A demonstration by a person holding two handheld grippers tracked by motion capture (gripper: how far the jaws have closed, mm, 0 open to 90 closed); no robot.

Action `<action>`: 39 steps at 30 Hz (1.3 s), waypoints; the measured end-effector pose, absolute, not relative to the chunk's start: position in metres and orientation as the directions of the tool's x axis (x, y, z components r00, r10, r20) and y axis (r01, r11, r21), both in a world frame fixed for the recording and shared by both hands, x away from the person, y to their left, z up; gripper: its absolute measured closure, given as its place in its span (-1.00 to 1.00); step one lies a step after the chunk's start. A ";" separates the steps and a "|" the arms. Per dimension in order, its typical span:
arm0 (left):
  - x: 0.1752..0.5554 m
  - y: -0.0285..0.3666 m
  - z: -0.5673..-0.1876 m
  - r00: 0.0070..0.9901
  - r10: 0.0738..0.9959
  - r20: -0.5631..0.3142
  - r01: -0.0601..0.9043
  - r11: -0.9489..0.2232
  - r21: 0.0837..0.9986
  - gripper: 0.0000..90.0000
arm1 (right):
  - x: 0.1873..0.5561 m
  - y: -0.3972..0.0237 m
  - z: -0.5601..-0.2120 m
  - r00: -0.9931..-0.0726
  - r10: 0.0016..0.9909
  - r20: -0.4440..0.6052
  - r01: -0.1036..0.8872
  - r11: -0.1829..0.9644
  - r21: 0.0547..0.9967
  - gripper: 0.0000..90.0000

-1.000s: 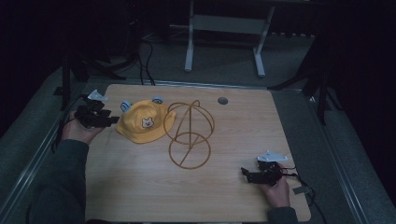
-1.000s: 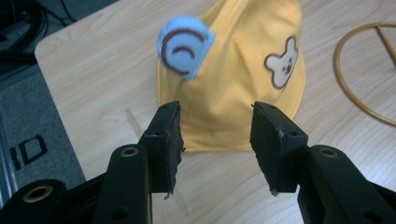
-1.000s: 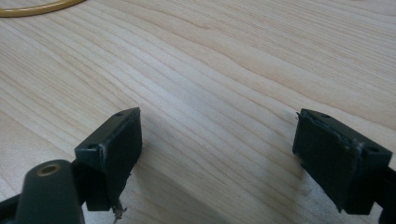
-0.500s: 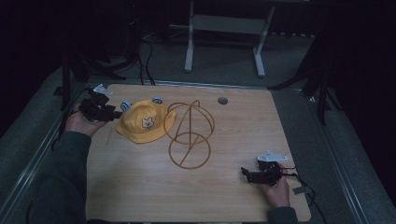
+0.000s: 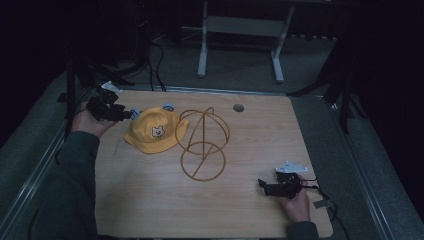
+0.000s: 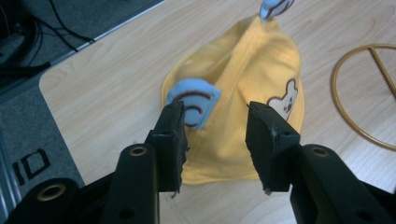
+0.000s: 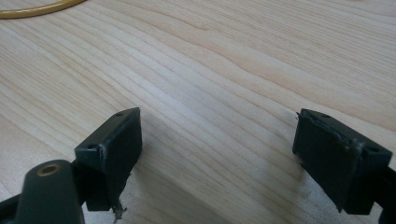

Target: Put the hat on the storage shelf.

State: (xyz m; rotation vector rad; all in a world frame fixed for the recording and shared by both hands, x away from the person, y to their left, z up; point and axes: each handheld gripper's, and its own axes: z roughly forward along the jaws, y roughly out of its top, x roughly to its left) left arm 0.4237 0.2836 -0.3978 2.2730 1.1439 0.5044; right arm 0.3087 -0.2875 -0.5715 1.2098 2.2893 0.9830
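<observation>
Hat (image 6: 243,70) lies on the surface just ahead of the left gripper (image 6: 215,126), its blue ear (image 6: 194,100) nearest between half-open jaws that just widened, pressing nothing. Right gripper (image 7: 217,140) rests wide and empty, well apart beyond the wire stand (image 5: 202,145).

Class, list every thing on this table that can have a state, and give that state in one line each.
Yellow hat: lying crown up on the table, not gripped.
Gold wire stand: upright, bare, nothing on it.
Left hand-held gripper: open, jaws just widened, over the hat's blue ear.
Right hand-held gripper: open, over bare wood.
</observation>
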 end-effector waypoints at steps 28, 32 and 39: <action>0.459 0.259 -0.392 0.606 0.790 0.094 0.622 -0.544 0.564 0.25 | 0.309 -0.287 -0.572 -0.563 0.826 -0.001 0.568 0.388 0.726 -0.65; 0.464 0.252 -0.395 0.614 0.781 0.110 0.621 -0.565 0.544 0.25 | 0.309 -0.287 -0.572 -0.563 0.827 -0.001 0.568 0.388 0.726 -0.65; 0.472 0.238 -0.404 0.626 0.771 0.120 0.617 -0.583 0.529 0.25 | 0.309 -0.287 -0.572 -0.563 0.827 -0.001 0.568 0.388 0.726 -0.65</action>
